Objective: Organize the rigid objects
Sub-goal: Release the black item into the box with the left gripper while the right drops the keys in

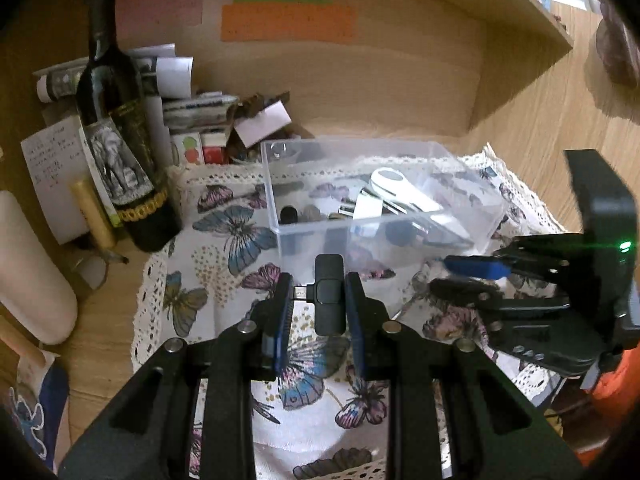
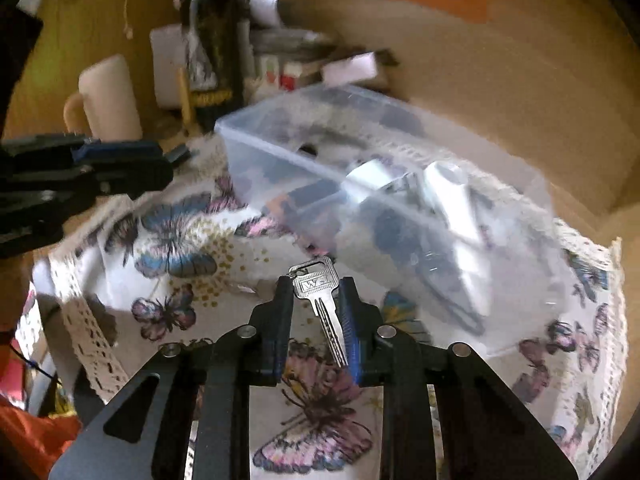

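Resting between right gripper (image 2: 316, 292) fingers, silver key (image 2: 320, 300), before clear bin (image 2: 280, 148).

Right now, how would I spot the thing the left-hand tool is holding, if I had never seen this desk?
Find the butterfly-print cloth on the wooden desk, with a clear plastic box on it. Just in front of the box, the left gripper pinches a small black plastic dongle. Unlike the silver key in the right gripper, it is matte black, blocky, with a metal plug sticking out sideways.
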Action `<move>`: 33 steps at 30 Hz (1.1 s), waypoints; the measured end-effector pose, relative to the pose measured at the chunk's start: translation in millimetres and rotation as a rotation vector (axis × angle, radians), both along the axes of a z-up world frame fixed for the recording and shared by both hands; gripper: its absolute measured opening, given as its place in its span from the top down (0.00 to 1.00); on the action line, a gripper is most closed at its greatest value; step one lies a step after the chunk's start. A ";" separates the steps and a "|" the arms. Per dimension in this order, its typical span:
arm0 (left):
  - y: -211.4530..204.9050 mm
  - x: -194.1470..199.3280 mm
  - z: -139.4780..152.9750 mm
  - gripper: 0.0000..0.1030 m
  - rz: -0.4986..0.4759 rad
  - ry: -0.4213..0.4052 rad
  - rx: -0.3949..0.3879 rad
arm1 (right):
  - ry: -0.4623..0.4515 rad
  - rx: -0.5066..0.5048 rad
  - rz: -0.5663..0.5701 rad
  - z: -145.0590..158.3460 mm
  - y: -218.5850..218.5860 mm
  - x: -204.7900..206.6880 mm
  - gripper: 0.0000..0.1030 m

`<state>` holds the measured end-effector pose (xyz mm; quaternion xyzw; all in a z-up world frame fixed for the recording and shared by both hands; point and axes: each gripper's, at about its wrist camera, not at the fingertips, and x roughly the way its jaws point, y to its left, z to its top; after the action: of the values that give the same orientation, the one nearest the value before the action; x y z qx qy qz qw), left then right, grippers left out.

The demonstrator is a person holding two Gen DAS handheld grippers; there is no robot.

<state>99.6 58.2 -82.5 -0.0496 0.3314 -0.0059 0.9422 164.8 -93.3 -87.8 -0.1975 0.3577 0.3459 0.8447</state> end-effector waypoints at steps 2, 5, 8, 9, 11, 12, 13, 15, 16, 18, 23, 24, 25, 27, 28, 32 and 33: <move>0.7 1.4 3.6 0.75 0.002 -0.011 -0.007 | -0.029 0.036 -0.024 13.8 -10.0 -3.2 0.80; 0.9 4.4 8.8 0.75 0.005 -0.023 -0.015 | -0.065 0.077 -0.052 31.7 -21.8 -6.0 0.80; 0.2 8.2 14.3 0.75 0.008 -0.034 -0.014 | -0.092 0.118 -0.076 46.8 -33.0 -6.4 0.80; -0.3 9.8 16.4 0.75 0.008 -0.038 -0.012 | -0.101 0.130 -0.085 51.5 -36.0 -7.1 0.80; -0.8 13.1 20.3 0.75 0.009 -0.048 -0.003 | -0.118 0.156 -0.096 61.7 -42.0 -6.0 0.80; -0.8 15.3 22.8 0.75 0.010 -0.054 0.000 | -0.127 0.170 -0.102 67.1 -44.0 -5.2 0.80; -0.8 17.1 24.9 0.75 0.009 -0.058 0.000 | -0.136 0.180 -0.107 71.1 -45.2 -4.3 0.80; 0.0 22.7 29.6 0.75 0.010 -0.065 -0.003 | -0.157 0.200 -0.119 81.0 -49.8 -3.3 0.80; 0.7 25.9 31.5 0.75 0.008 -0.067 -0.007 | -0.166 0.208 -0.123 85.2 -50.9 -0.6 0.80; 1.7 31.3 33.9 0.75 0.002 -0.068 -0.016 | -0.185 0.221 -0.134 92.0 -52.2 2.8 0.80; 3.0 54.2 33.1 0.75 0.005 -0.047 -0.019 | -0.208 0.243 -0.159 97.6 -52.5 19.8 0.80; 3.0 59.0 31.7 0.75 0.005 -0.040 -0.018 | -0.201 0.246 -0.163 96.4 -52.0 25.2 0.80; 2.8 64.5 29.8 0.75 0.002 -0.031 -0.018 | -0.193 0.248 -0.167 94.5 -51.5 30.3 0.80; 2.4 74.7 24.7 0.75 -0.003 -0.011 -0.017 | -0.176 0.242 -0.174 88.2 -49.9 40.5 0.80; 1.8 81.3 20.9 0.75 -0.003 0.001 -0.012 | -0.168 0.235 -0.176 84.6 -48.6 45.3 0.80; 1.3 99.2 8.0 0.75 -0.017 0.043 -0.018 | -0.123 0.197 -0.179 64.7 -41.9 65.2 0.80; 1.1 102.9 5.1 0.75 -0.020 0.052 -0.019 | -0.111 0.188 -0.182 59.0 -40.3 70.4 0.80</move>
<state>202.5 59.3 -77.4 -0.0554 0.3563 -0.0170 0.9326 235.2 -133.6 -28.7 -0.1029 0.2928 0.2886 0.9057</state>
